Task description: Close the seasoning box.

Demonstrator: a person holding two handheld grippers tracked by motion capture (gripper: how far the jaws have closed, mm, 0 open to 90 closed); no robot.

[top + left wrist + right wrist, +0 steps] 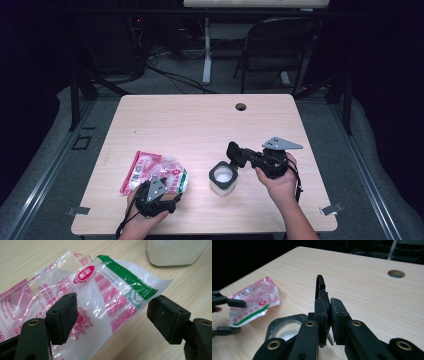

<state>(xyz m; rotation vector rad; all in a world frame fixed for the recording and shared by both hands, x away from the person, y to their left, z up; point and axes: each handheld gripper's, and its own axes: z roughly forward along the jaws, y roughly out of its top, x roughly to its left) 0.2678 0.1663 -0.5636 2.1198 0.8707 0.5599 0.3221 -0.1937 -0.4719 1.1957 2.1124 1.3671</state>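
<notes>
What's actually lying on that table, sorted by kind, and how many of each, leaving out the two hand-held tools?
Plastic bags: 1, the pink, green and clear bag at the left.
Containers: 1, the open container with white contents.
Lids: 1, the black lid pinched edge-on in the right gripper, lifted off the container.
Total: 3

One plastic bag (156, 171), one jar (222, 179), one lid (321, 288), two grippers

I see a dark room: grey carpet (165, 82), a black folding chair (277, 45) and a white desk leg (207, 50) behind the tabletop (200, 120).
</notes>
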